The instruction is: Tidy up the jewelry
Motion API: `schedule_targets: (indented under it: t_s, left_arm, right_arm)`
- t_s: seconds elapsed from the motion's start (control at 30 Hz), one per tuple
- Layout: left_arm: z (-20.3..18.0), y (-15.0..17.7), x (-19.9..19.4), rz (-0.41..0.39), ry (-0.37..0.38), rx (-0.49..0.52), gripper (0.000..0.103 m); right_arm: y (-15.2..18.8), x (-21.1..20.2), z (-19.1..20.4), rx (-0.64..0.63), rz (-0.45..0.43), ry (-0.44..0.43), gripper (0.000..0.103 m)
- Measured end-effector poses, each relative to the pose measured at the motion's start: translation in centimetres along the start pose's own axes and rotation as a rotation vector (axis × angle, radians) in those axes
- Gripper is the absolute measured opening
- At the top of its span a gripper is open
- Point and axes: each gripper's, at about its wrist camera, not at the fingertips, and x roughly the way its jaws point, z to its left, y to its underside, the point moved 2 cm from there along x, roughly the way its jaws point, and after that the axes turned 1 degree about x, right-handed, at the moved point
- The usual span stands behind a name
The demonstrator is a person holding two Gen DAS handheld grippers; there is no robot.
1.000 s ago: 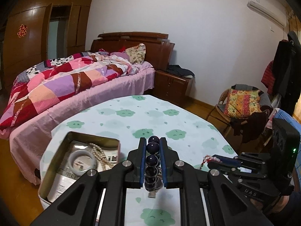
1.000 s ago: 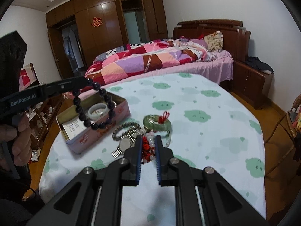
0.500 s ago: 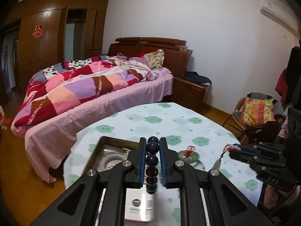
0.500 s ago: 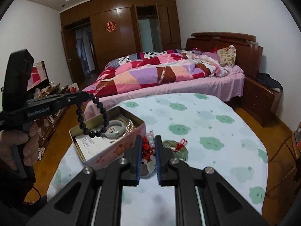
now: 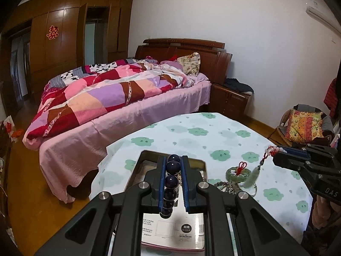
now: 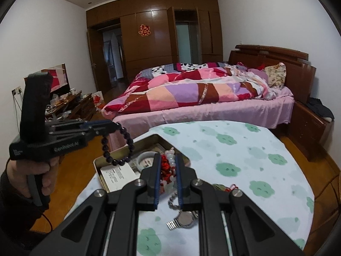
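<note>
- Beads (image 5: pixel 171 183): a dark bead bracelet sits pinched between the blue pads of the left gripper (image 5: pixel 173 179), whose jaws are closed to a narrow gap filled by the beads. In the right wrist view the loop hangs free from the fingertips, in the air over the 9 o'clock end of the tin (image 6: pixel 100 166).
- Tin: an open metal box at the table's near-left edge, at 10 o'clock from the right gripper (image 6: pixel 168 170). Inside lie a pale bangle (image 6: pixel 147 160) and a printed card (image 6: pixel 116 173); pearls cannot be made out clearly.
- Right gripper: jaws nearly together, clamped on a red-and-white beaded charm (image 6: pixel 168 166). In the left wrist view this string dangles from its tips at 3 o'clock, ending in a pale green pendant (image 5: pixel 253 175) above the cloth.
- Green ring (image 5: pixel 238 172): a jade-coloured bangle with a red knot lies on the tablecloth (image 5: pixel 213 136), at 2 o'clock from the left gripper, just beside the tin's right wall.
- Watch (image 6: pixel 183 218): a steel wristwatch lies flat on the cloth at 6 o'clock under the right gripper's fingers, with a metal chain just beside it.
- Hand (image 6: pixel 36 170): the person's left hand grips the left gripper's handle at 9 o'clock in the right wrist view.
- Bed (image 6: pixel 202 98): a patchwork quilt covers it, at 12 o'clock beyond the table.
</note>
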Motion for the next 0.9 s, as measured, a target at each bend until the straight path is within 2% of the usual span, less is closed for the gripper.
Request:
schedule_targets:
  t_s: [0.4, 0.9]
  left_arm:
    - [2.5, 0.9, 2.3, 0.042, -0.033, -0.040, 0.013]
    - [3.4, 2.4, 4.5, 0.107, -0.050, -0.047, 0.013]
  right_arm:
    - [-0.7, 3.7, 2.6, -0.040, 0.037, -0.050, 0.015]
    - [1.1, 8.1, 4.2, -0.051, 0.122, -0.078, 0.015]
